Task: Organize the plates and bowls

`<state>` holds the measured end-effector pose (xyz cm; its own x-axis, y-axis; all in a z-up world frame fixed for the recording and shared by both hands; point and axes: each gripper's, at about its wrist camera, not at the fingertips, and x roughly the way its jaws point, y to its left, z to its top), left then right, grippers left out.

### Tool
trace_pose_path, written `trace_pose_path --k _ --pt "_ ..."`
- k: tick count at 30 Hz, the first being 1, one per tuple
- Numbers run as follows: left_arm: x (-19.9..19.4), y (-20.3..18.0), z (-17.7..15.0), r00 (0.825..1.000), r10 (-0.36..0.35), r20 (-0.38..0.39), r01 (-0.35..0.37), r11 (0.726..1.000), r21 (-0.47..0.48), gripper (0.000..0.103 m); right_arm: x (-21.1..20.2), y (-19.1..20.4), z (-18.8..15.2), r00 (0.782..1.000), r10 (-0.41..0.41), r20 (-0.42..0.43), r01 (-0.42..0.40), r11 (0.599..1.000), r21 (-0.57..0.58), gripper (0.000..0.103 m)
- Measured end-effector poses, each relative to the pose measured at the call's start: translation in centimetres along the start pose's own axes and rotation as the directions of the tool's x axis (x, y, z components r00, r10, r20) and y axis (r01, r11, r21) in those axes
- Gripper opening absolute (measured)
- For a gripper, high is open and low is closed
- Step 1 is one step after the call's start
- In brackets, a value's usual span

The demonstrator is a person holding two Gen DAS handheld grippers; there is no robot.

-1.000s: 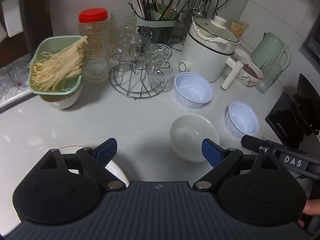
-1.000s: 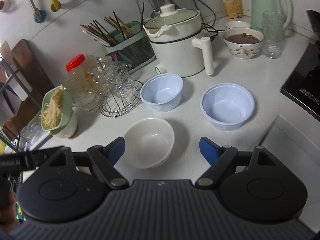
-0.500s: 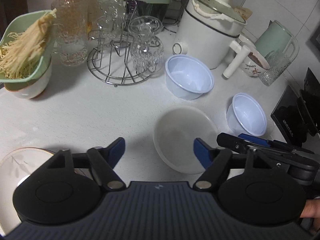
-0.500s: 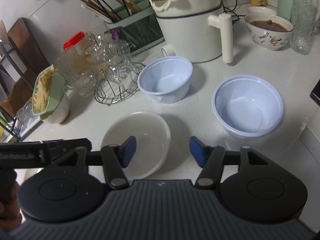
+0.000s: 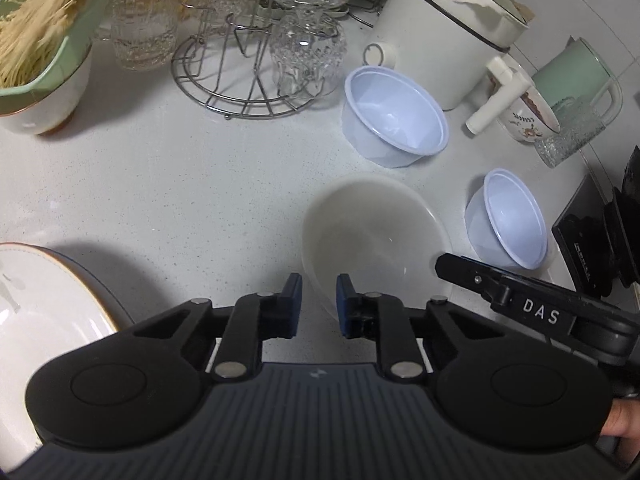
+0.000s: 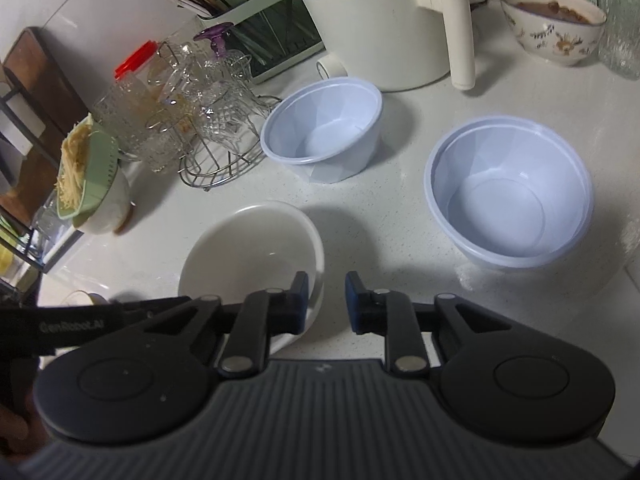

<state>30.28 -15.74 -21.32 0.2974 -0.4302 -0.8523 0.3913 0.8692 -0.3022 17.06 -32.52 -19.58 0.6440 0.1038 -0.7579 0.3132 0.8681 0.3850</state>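
White bowl (image 5: 372, 236) rim, both grippers pinching

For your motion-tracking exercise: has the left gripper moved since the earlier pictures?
Yes. The left gripper has come down and forward toward the white bowl, judged against the wire rack; its jaws have just been closing on the rim.

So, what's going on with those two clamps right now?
Left gripper and right gripper: jaws just closed, each pinching the white bowl rim, opposite sides. Bowl sits on the counter. Nothing in the way; blue bowls stand apart.
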Motion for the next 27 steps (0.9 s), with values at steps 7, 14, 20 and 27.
trace_pose_path --k 7,14,20,27 --pt "0.0 0.2 0.2 1.000 0.010 -0.014 -0.009 1.000 0.021 0.020 0.5 0.5 0.3 0.998 0.052 -0.027 -0.052 0.999 -0.001 0.017" --pt "-1.8 1.6 0.1 0.999 0.050 -0.009 -0.050 0.999 0.004 0.020 0.7 2.1 0.9 0.993 0.111 -0.034 -0.112 0.993 -0.045 0.017" --pt "-2.5 2.9 -0.3 0.996 0.087 -0.013 -0.087 0.996 -0.021 0.020 1.4 3.8 0.9 0.988 0.137 -0.069 -0.144 0.984 -0.105 0.017" --pt "-2.4 3.5 -0.6 0.994 0.105 -0.038 -0.106 0.993 -0.042 0.020 2.4 4.4 0.7 0.985 0.130 -0.113 -0.143 0.982 -0.123 0.017"
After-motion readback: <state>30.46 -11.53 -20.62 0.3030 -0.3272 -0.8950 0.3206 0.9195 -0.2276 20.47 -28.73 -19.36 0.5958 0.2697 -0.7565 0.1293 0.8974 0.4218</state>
